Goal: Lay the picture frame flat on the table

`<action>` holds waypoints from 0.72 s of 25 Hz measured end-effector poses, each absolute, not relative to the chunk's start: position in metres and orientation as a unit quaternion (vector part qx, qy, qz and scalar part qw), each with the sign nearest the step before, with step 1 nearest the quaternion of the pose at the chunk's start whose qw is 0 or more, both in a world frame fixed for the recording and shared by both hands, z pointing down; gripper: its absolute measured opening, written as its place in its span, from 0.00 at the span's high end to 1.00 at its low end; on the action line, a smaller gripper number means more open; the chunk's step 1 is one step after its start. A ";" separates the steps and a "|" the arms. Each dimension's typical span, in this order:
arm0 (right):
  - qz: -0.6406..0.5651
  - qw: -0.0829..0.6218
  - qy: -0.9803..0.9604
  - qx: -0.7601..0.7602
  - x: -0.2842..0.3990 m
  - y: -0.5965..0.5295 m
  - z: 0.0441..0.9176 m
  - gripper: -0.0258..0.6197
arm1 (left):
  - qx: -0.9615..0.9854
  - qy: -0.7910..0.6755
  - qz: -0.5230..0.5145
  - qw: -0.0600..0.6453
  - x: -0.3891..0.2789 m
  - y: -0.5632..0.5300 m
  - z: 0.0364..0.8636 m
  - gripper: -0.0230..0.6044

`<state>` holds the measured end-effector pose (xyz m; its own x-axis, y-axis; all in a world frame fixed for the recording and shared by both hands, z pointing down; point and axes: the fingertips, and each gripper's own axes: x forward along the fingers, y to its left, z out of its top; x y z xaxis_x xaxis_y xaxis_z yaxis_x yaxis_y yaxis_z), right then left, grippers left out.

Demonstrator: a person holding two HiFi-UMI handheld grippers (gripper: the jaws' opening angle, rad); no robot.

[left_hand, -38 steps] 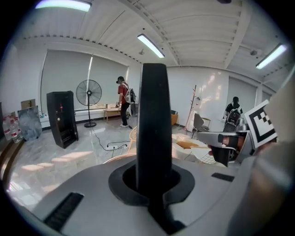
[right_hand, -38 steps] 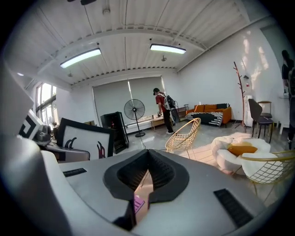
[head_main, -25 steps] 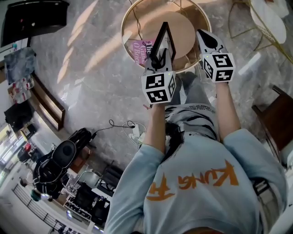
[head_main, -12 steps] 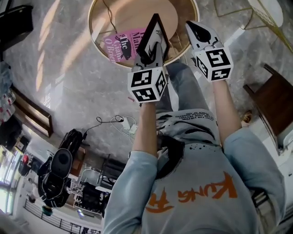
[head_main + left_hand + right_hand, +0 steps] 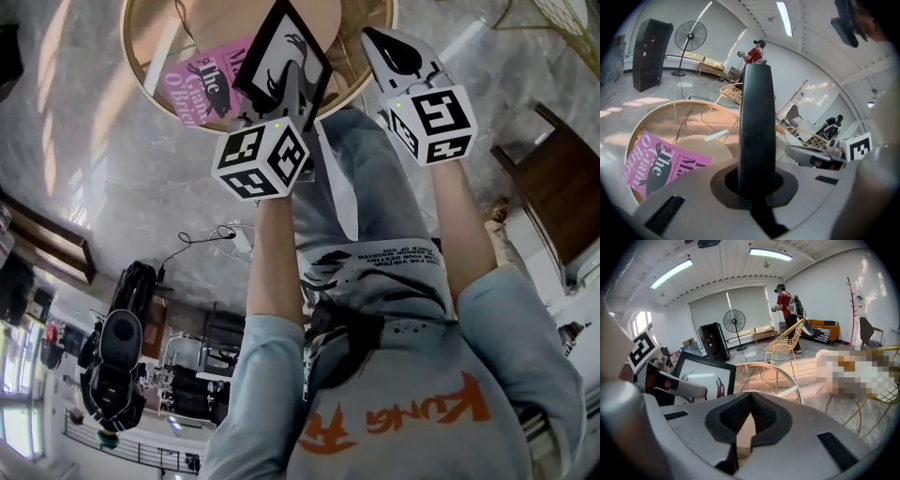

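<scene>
A black picture frame (image 5: 281, 52) with a white print hangs tilted over the near side of a round glass table with a gold rim (image 5: 141, 70). My left gripper (image 5: 289, 86) is shut on the frame's lower edge. In the left gripper view the frame (image 5: 757, 122) rises edge-on from between the closed jaws (image 5: 757, 180). My right gripper (image 5: 382, 42) hangs just right of the frame, apart from it, shut with nothing in it (image 5: 751, 394). From the right gripper view the frame's face (image 5: 704, 376) shows at left.
A pink book (image 5: 202, 80) lies on the table's left part, beside the frame. A gold wire chair (image 5: 785, 345) stands beyond the table. A dark wooden chair (image 5: 553, 187) is at the right. Cables (image 5: 234, 239) lie on the floor below my arms.
Both grippers have come down toward the table. The frame has rolled, so more of its face shows from above. The pink book has come further into view.
</scene>
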<state>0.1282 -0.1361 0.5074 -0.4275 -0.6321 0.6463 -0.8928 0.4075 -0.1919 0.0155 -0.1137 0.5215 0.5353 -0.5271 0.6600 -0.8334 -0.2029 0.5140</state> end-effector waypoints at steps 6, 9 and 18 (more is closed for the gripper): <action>0.282 0.256 -0.798 0.468 0.121 -0.128 0.527 0.96 | 0.757 -0.420 0.128 0.484 0.022 -0.116 0.548 0.92; 0.281 0.259 -0.797 0.468 0.124 -0.129 0.535 0.96 | 0.761 -0.407 0.123 0.489 0.032 -0.122 0.565 0.92; 0.285 0.278 -0.793 0.461 0.119 -0.118 0.567 0.96 | 0.738 -0.366 0.047 0.565 0.038 -0.134 0.614 0.92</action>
<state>0.1190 -0.1176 0.5666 -0.4203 -0.5727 0.7038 -0.8899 0.4119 -0.1963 0.0383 -0.1341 0.6144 0.7275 -0.4863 0.4840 -0.5937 -0.0925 0.7994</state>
